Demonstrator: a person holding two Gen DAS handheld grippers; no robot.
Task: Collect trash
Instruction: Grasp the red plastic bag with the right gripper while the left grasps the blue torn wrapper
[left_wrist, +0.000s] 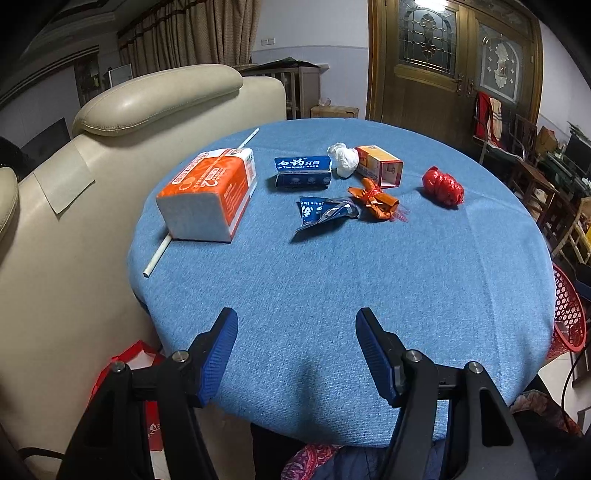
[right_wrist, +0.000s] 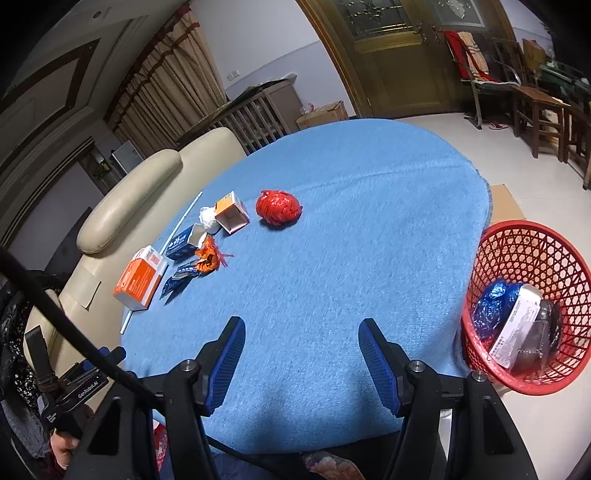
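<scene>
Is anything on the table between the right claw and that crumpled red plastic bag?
No. Only bare blue tablecloth lies between the open right claw and the red plastic bag. The other trash sits off to the bag's left.

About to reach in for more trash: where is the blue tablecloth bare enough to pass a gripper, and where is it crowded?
Bare: the whole near half of the tablecloth, from both open grippers up to the blue wrapper, and the side toward the red basket beyond the red bag ball. Crowded: the far cluster between tissue pack and orange box.
</scene>
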